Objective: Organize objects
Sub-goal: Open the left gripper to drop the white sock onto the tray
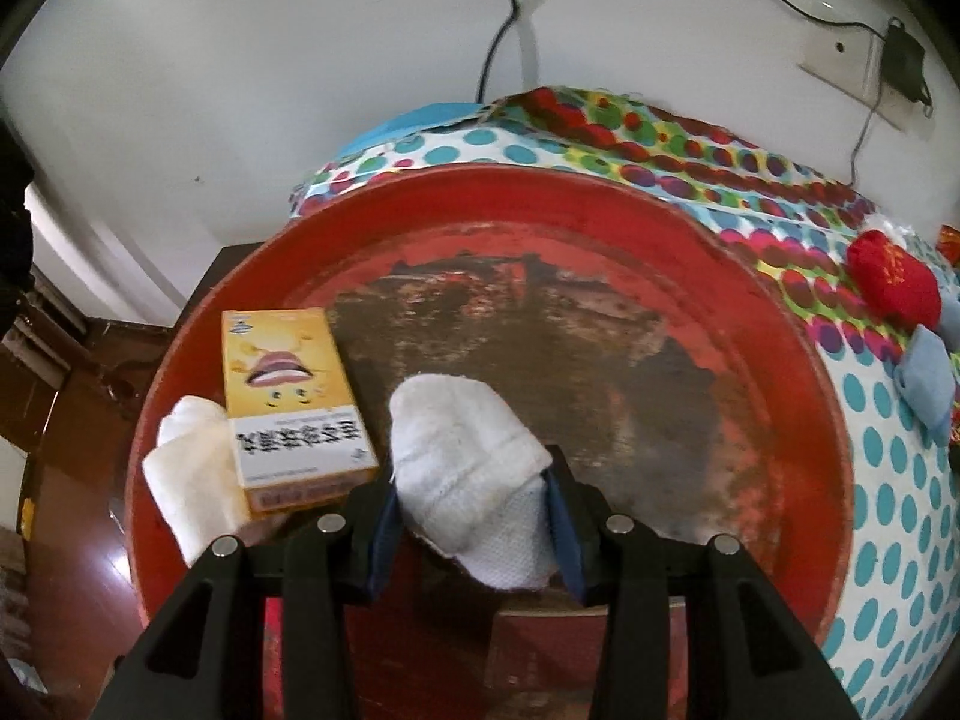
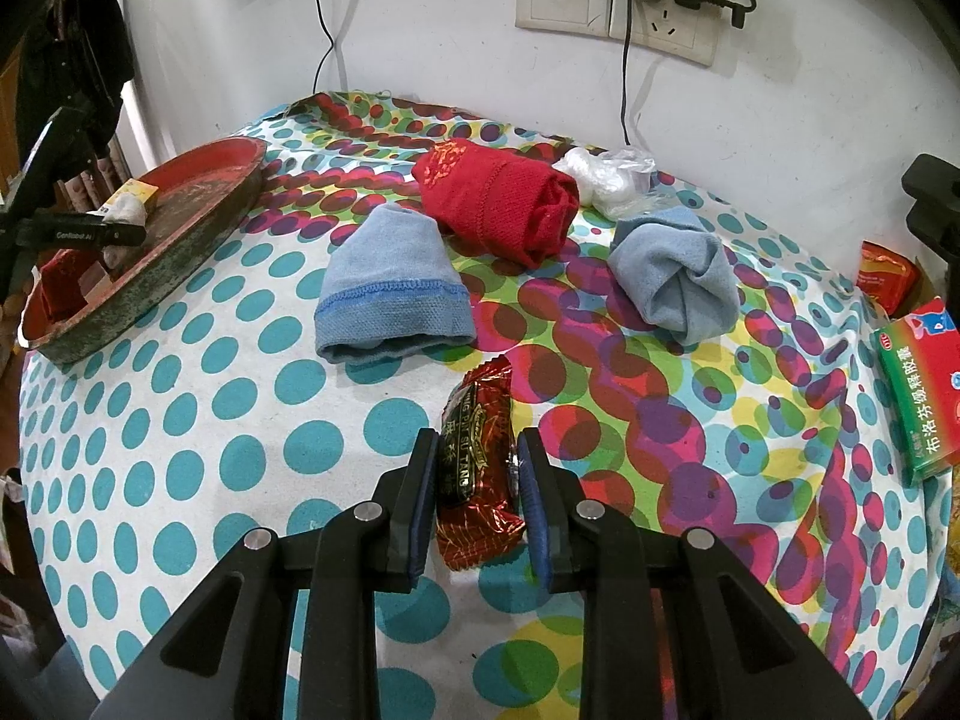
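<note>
In the left wrist view my left gripper (image 1: 471,492) is shut on a white rolled sock (image 1: 462,444) and holds it over the worn red round tray (image 1: 780,360). A yellow medicine box (image 1: 291,402) and another white rolled sock (image 1: 192,474) lie in the tray's left part. In the right wrist view my right gripper (image 2: 474,480) is shut on a dark red candy packet (image 2: 477,468) low over the dotted tablecloth (image 2: 240,420). Ahead lie two blue rolled socks (image 2: 393,294) (image 2: 675,276) and a red rolled sock (image 2: 498,204).
The red tray (image 2: 180,252) sits at the table's left edge, with the left gripper (image 2: 78,234) over it. A green and red medicine box (image 2: 918,396) and a red packet (image 2: 888,276) lie at the right edge. A clear plastic bag (image 2: 606,177) lies by the wall, under sockets and cables.
</note>
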`<state>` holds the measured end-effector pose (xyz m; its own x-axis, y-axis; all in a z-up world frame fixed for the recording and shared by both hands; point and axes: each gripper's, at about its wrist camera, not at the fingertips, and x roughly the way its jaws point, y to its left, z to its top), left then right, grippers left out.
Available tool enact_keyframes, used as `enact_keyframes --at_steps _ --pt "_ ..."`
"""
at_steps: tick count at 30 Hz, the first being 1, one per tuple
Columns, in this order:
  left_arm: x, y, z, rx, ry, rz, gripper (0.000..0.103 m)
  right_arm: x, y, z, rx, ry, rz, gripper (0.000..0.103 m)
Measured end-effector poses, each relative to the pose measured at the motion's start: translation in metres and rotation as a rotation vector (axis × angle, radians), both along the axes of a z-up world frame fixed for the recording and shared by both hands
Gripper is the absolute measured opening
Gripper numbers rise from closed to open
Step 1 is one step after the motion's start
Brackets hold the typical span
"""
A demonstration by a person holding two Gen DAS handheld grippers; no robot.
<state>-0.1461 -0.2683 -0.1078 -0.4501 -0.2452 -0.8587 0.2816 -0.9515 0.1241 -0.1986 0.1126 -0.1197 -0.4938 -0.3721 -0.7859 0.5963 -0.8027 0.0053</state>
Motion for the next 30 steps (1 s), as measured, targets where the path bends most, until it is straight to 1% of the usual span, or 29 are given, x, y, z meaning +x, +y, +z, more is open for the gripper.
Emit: enact_keyframes --at_steps 4,8,12,15,17,23,25,30 --pt "0.003 -0.007 -0.001 0.013 -0.004 0.021 0.044 0.001 -0.001 0.000 0.000 0.000 0.000 0.024" --pt "0.005 -0.008 -0.004 0.037 -0.010 0.037 0.047 0.001 -0.001 0.000 0.002 0.001 0.000 0.024" --pt "0.005 -0.003 -0.007 0.025 -0.022 0.020 0.049 -0.001 0.000 0.000 0.005 0.003 -0.003 0.024" --pt "0.006 0.000 -0.004 0.018 -0.015 0.009 0.051 -0.002 0.000 0.000 0.007 0.005 -0.006 0.024" --pt "0.007 -0.001 -0.001 0.010 -0.006 0.010 0.052 -0.002 0.000 0.000 0.010 0.007 -0.009 0.027" --pt "0.016 -0.001 0.016 0.033 0.045 0.028 0.053 -0.001 -0.001 0.000 0.012 0.008 -0.010 0.027" --pt "0.021 0.003 0.021 0.038 0.063 0.021 0.053 -0.002 0.000 0.000 0.013 0.009 -0.010 0.027" --pt "0.042 0.020 0.034 -0.007 0.103 0.042 0.053 -0.002 0.000 0.000 0.012 0.008 -0.010 0.027"
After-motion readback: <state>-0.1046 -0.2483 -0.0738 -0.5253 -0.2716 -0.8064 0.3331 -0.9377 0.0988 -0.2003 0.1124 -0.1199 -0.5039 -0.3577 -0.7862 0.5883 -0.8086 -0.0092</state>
